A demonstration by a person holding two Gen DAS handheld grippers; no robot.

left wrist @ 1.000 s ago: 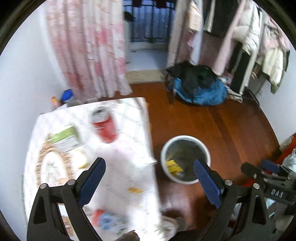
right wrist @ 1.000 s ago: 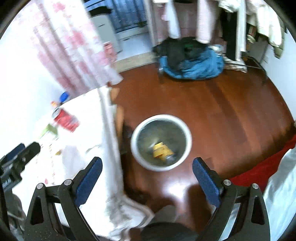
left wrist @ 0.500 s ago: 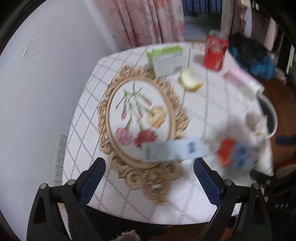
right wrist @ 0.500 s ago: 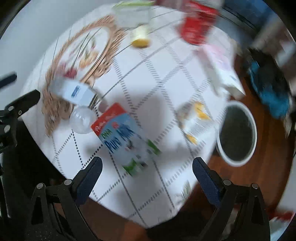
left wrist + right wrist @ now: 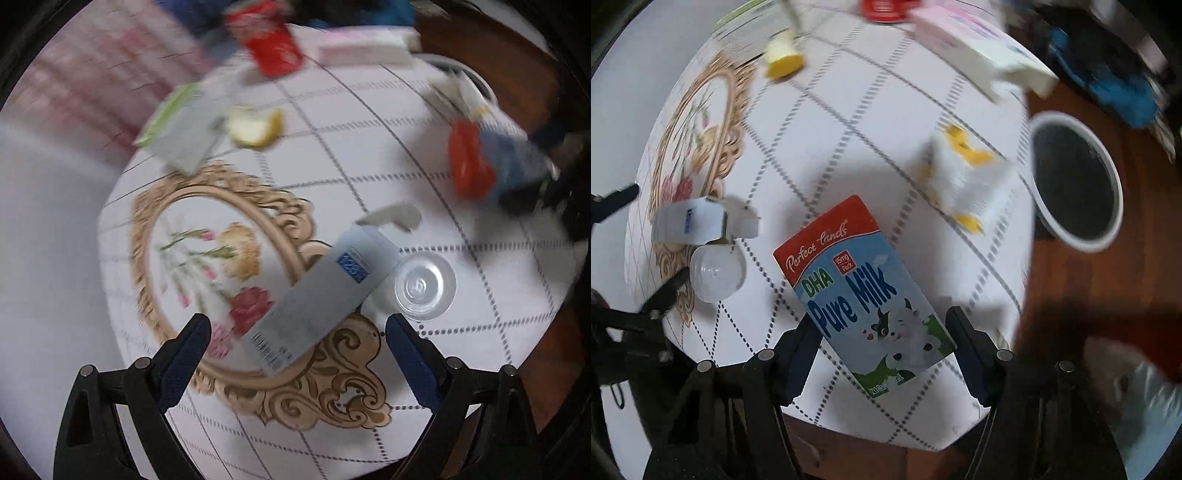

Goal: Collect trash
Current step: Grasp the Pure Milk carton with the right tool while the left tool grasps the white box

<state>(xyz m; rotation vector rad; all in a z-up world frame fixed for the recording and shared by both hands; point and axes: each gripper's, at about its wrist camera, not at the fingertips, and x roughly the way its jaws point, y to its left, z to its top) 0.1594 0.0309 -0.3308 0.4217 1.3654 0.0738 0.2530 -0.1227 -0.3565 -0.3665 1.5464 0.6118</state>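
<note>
The right hand-held gripper (image 5: 882, 354), wide open and empty, now brackets the milk carton (image 5: 862, 291) on the surface (image 5: 849, 122), while the left hand-held gripper (image 5: 297, 354), likewise gaping, has closed on the pale box (image 5: 321, 299); nothing here is collected yet, and the bin (image 5: 1076, 184) waits far right.

A milk carton (image 5: 862, 291) lies flat on the worktop (image 5: 827, 122), near its front edge. To its left a small box (image 5: 690, 221) lies just behind a plastic lid (image 5: 716, 273). Behind and right of the carton sits a wrapper (image 5: 964, 181). At the far edge are a can (image 5: 271, 44), a long box (image 5: 979, 48), a flat packet (image 5: 181, 129) and a fruit piece (image 5: 785, 59). A bin (image 5: 1075, 184) stands on the floor right of the worktop.
</note>
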